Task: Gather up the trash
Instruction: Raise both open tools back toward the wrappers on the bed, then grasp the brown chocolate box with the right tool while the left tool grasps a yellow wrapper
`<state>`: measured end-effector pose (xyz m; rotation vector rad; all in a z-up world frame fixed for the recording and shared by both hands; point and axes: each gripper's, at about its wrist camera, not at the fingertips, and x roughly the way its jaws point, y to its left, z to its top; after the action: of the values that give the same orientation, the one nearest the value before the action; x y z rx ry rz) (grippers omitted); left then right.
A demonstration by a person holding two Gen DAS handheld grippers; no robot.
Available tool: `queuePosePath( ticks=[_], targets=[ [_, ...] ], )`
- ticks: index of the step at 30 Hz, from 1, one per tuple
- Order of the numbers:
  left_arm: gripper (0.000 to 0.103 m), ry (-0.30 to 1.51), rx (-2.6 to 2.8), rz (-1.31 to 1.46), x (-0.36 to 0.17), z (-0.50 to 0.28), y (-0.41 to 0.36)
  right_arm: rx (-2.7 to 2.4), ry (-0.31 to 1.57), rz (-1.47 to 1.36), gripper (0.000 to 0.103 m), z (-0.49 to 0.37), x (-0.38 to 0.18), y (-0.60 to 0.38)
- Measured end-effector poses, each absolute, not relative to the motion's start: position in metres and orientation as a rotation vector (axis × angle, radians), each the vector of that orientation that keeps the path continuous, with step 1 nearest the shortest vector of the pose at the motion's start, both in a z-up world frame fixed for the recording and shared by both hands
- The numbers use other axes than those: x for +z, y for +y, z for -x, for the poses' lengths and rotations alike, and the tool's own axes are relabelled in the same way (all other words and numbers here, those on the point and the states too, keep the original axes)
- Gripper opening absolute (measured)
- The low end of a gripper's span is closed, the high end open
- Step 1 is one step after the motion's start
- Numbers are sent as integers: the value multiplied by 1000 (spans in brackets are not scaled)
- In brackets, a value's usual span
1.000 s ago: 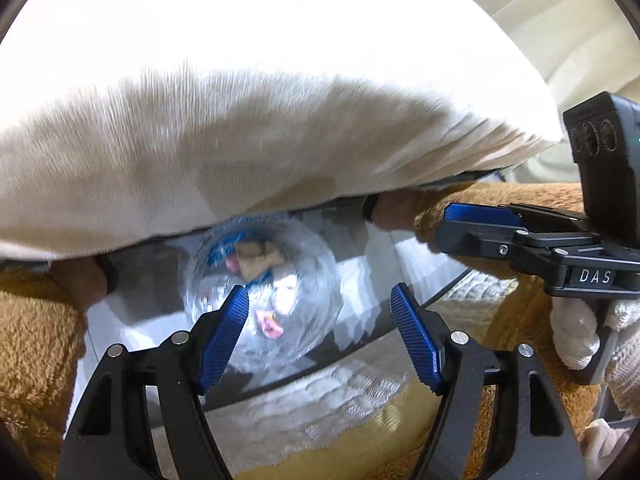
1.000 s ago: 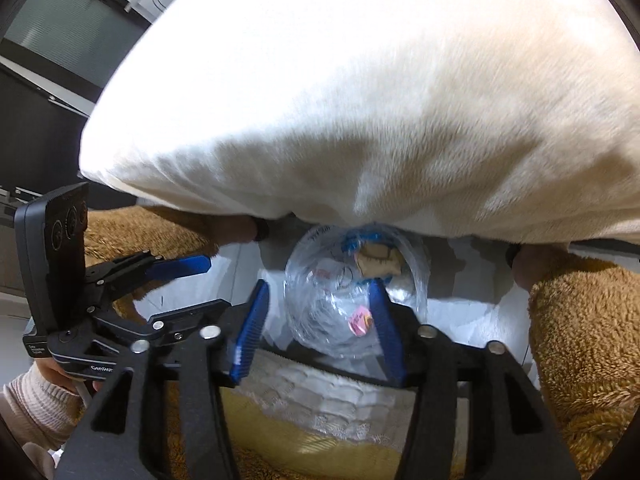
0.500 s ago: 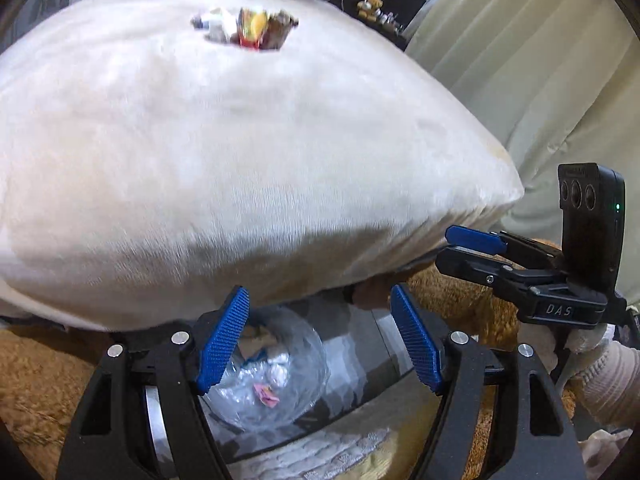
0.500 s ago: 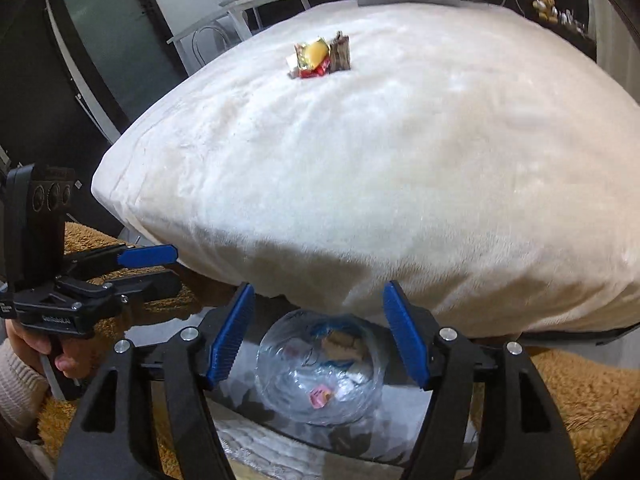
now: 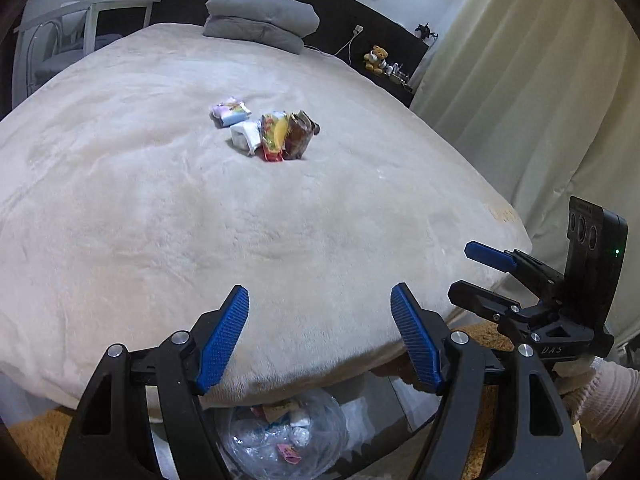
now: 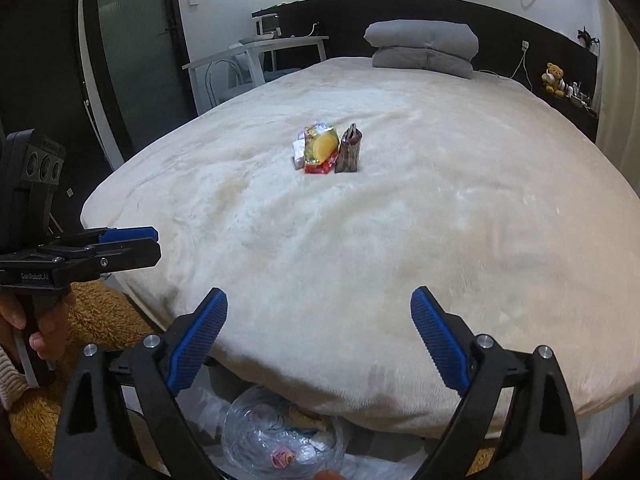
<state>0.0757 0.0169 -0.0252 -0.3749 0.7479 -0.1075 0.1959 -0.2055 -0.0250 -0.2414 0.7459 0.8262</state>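
Trash wrappers (image 5: 266, 130) lie in a small cluster on the cream blanket (image 5: 160, 220) of the bed, in the upper middle of the left wrist view; in the right wrist view the same cluster (image 6: 328, 150) sits just above the centre of the frame, a yellow-and-red packet standing beside a brown one. At the bottom edge of both views a clear plastic bag (image 5: 280, 436) with a few scraps inside sits low by the near edge of the bed. The left gripper (image 5: 320, 316) hangs with its blue pads spread and nothing between them, well short of the wrappers. The right gripper (image 6: 320, 312) is spread wider; its jaws have just been opening and they too hold nothing. Each gripper shows in the other's view: the right one at the right edge, the left one (image 6: 132, 246) at the left edge, held in a hand (image 6: 38, 320). Folded grey bedding (image 6: 424, 48) rests at the far end of the bed.
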Motion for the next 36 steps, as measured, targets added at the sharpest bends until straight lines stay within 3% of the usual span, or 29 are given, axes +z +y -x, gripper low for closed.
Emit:
queuePosePath(
  ticks=[3, 7, 9, 23, 28, 33, 36],
  targets=[
    [88, 713, -82, 365, -15, -89, 29, 838, 732, 250, 92, -214, -21, -189],
    [90, 688, -75, 318, -3, -111, 41, 836, 752, 249, 92, -245, -24, -168],
    [97, 674, -71, 303, 1, -121, 48, 829, 765, 241, 92, -261, -26, -159],
    [97, 665, -72, 270, 0, -180, 86, 839, 791, 130, 91, -356, -31, -110],
    [97, 665, -79, 255, -4, -190, 94, 839, 807, 126, 74, -381, -38, -92],
    [97, 682, -86, 241, -11, -200, 101, 813, 806, 132, 69, -395, -45, -77],
    [97, 697, -88, 235, -15, -205, 101, 817, 821, 142, 58, -401, -50, -69]
  ],
)
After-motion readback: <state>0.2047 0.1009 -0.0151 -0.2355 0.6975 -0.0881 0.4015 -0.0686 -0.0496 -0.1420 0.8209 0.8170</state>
